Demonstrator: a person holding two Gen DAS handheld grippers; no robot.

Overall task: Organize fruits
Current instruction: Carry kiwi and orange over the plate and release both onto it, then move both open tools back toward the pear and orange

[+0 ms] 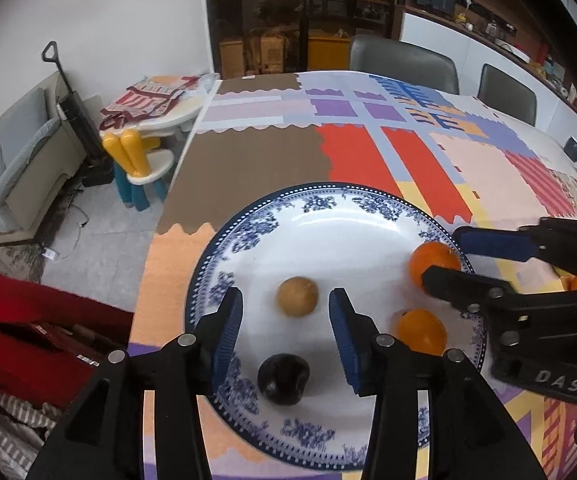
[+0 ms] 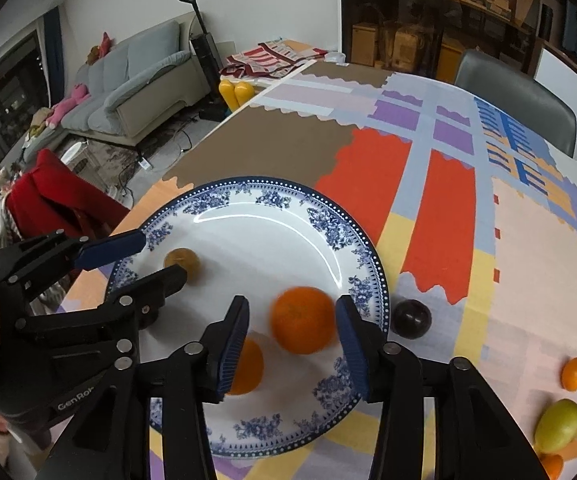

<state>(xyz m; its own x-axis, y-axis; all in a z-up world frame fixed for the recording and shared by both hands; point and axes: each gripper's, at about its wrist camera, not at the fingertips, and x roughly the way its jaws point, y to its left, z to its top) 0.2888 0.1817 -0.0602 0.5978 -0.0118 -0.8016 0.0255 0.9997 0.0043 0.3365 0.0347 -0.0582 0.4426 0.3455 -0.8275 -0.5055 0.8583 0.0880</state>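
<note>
A blue-and-white plate (image 1: 328, 216) (image 2: 272, 216) lies on the patchwork tablecloth. On it lie a tan round fruit (image 1: 297, 296) (image 2: 182, 261), a dark plum (image 1: 283, 378) and two oranges (image 1: 434, 263) (image 1: 422, 331). My left gripper (image 1: 286, 334) is open above the plate, with the tan fruit just beyond its tips and the plum below. My right gripper (image 2: 292, 340) (image 1: 442, 254) is open, its jaws on either side of an orange (image 2: 303, 319) that looks blurred. The second orange (image 2: 246, 366) lies behind its left finger.
A second dark plum (image 2: 412, 319) lies on the cloth just right of the plate. A small orange (image 2: 573, 373), a yellow-green lemon (image 2: 558, 424) and another orange piece (image 2: 552, 465) lie at the right. Grey chairs (image 1: 404, 58) stand behind the table. The table's left edge is near the plate.
</note>
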